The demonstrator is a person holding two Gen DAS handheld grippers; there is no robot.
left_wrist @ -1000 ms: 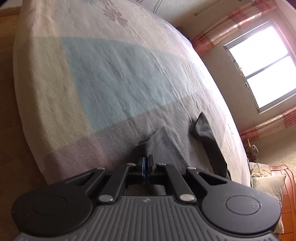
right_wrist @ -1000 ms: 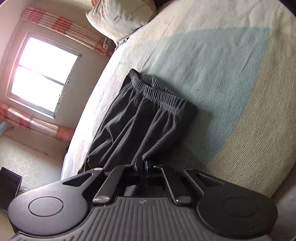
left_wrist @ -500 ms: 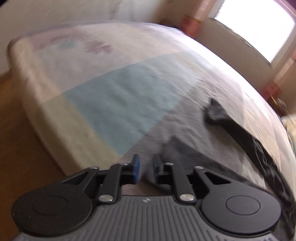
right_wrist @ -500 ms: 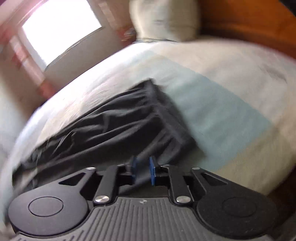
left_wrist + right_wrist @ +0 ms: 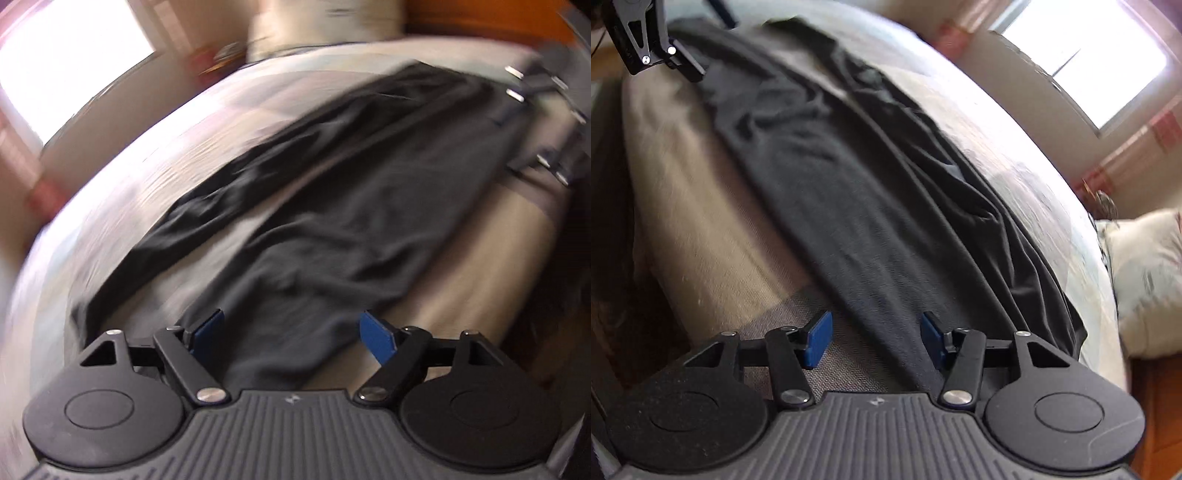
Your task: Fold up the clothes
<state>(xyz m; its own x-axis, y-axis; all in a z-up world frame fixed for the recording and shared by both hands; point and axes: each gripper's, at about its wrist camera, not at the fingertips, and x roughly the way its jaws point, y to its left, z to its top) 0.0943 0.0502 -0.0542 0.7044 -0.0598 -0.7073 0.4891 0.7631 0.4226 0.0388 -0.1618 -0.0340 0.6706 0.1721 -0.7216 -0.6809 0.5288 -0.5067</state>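
Across the middle of both frames, the dark grey knit trousers (image 5: 332, 206) lie spread lengthwise on the striped bed (image 5: 713, 229). Both left gripper (image 5: 291, 332) and right gripper (image 5: 875, 336), clamped on cloth a second ago, now have fingers apart, empty: garment released, laid flat for folding.

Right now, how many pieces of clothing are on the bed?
1: dark trousers laid lengthwise along the bed, stretching from the right gripper toward the left gripper. Anything beneath them would be hidden.

Dark grey trousers (image 5: 332, 206) lie stretched out lengthwise near the bed's (image 5: 480, 258) front edge, creased, one leg angled away toward the far side.
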